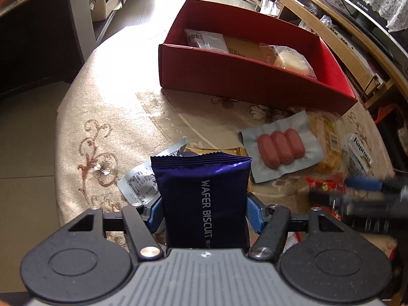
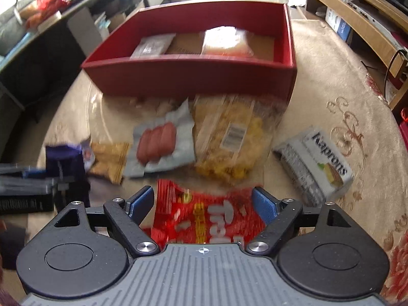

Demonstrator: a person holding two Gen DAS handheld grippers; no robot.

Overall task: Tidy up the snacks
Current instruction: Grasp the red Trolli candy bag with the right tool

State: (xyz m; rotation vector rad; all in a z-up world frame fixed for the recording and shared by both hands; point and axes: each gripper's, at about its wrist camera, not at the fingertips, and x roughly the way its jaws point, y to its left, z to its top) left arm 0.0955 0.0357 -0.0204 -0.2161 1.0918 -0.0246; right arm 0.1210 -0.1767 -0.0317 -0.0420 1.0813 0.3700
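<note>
Left gripper [image 1: 204,211]: jaws closed against both sides of the upright wafer pack [image 1: 202,196], lifted clear of the tabletop [image 1: 107,97], presumably for carrying to the red box [image 1: 229,76]. In front of the box lie the sausages [image 2: 156,144], then the yellow bag [image 2: 229,137]. Right gripper [image 2: 202,201]: jaws spread wide, straddling the red packet [image 2: 204,216] without visibly touching it; no grip yet. Box already holds two snacks.

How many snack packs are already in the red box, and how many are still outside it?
In the red box: 2, a grey packet and a round cake.
Outside: 7: purple wafer pack, silver packet, gold packet, sausages, yellow bag, white wafer pack, red bag.
Total: 9.
</note>
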